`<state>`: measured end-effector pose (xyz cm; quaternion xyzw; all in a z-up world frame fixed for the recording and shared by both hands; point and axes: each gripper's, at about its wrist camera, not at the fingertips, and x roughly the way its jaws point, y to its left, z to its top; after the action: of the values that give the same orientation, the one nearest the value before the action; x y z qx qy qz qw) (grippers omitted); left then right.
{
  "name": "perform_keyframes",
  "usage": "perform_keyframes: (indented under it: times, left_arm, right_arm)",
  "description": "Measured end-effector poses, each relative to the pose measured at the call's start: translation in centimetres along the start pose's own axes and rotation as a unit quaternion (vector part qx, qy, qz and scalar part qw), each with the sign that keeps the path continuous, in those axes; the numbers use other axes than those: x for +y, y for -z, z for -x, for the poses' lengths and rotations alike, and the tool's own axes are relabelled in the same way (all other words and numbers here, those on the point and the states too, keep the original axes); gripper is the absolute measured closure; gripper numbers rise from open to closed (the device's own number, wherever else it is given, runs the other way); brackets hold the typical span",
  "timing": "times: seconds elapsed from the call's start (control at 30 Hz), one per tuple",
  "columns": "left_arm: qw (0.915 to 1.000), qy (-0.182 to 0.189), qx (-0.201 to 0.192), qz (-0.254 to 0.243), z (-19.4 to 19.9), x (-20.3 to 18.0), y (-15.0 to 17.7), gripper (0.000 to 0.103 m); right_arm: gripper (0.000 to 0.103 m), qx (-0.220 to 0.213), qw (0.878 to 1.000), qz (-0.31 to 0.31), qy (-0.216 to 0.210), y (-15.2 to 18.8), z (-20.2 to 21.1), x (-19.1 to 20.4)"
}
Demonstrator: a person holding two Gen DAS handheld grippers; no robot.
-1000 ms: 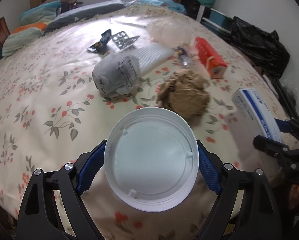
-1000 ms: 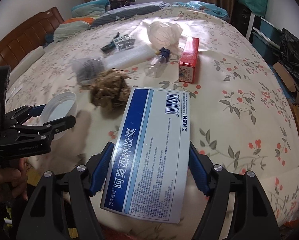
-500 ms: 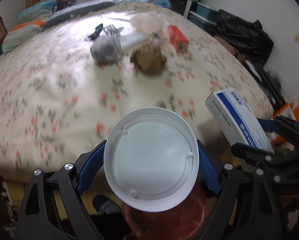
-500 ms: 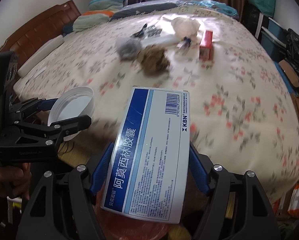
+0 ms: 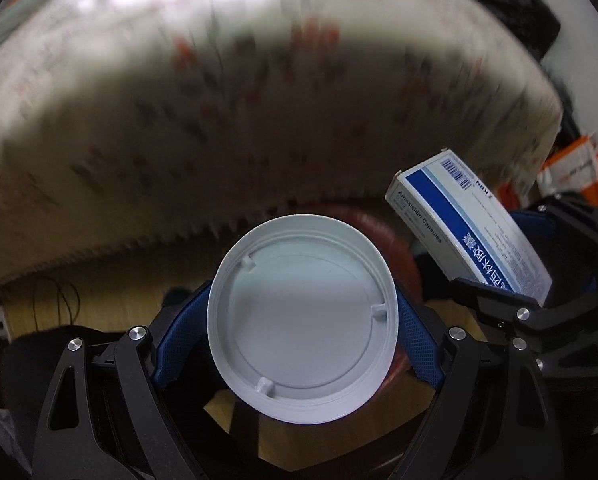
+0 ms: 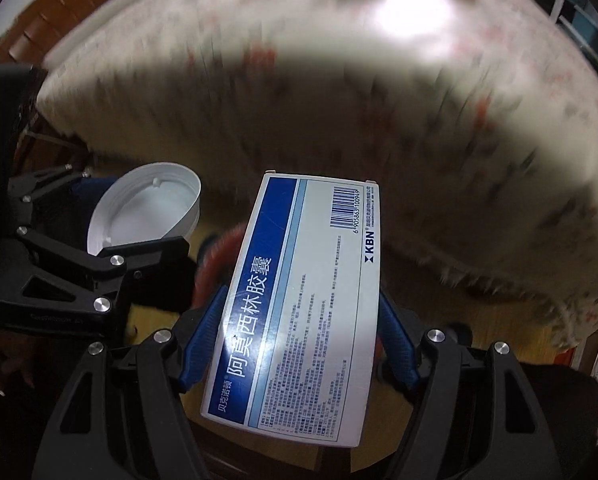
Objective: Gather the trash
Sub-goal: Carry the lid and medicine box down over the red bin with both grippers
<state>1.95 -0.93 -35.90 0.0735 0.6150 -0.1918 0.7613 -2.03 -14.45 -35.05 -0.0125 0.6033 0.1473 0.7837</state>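
While both grippers point steeply down past the near edge of the bed, each pinches one piece of trash: the left gripper clamps the white plastic lid by its rim, and the right gripper squeezes the long sides of the blue-and-white medicine box. Just beyond the lid sits the red bin, so I'd guess they're held over it for dropping. Farther off, everything on the bed is too blurred to make out.

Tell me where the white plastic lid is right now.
The white plastic lid is clamped in the left gripper, low and central in the left wrist view, in front of a red bin rim and left of the medicine box.
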Motion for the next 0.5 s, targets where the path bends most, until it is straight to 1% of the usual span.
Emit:
perform_keyframes:
  times: [0.17, 0.2, 0.27, 0.3, 0.37, 0.4, 0.5]
  left_arm:
    - [0.9977, -0.003, 0.067, -0.012, -4.8, 0.0, 0.3, 0.017]
    - [0.9963, 0.000, 0.085, -0.011, -6.1, 0.2, 0.4, 0.017]
    - [0.9945, 0.000, 0.105, -0.007, -7.6, 0.6, 0.5, 0.017]
    - [0.9925, 0.000, 0.122, -0.003, -8.7, 0.8, 0.5, 0.017]
    - [0.9903, 0.004, 0.139, -0.001, -9.8, 0.8, 0.6, 0.017]
    - [0.9888, -0.001, 0.149, 0.000, -10.4, 0.9, 0.5, 0.017]
    - [0.9865, -0.003, 0.164, -0.005, -11.5, 0.7, 0.7, 0.015]
  right_arm:
    - [0.032, 0.059, 0.998, 0.007, 0.009, 1.3, -4.4, -0.7]
    - [0.032, 0.069, 0.998, 0.006, 0.008, 1.6, -5.1, -0.8]
    - [0.032, 0.094, 0.996, 0.004, 0.008, 2.0, -6.8, -1.1]
    - [0.032, 0.102, 0.995, 0.005, 0.009, 2.1, -7.4, -1.2]
    - [0.032, 0.124, 0.992, 0.008, 0.009, 2.6, -8.7, -1.4]
    - [0.032, 0.134, 0.991, 0.011, 0.009, 2.7, -9.3, -1.3]
    - [0.032, 0.154, 0.988, 0.013, 0.007, 2.8, -10.6, -1.1]
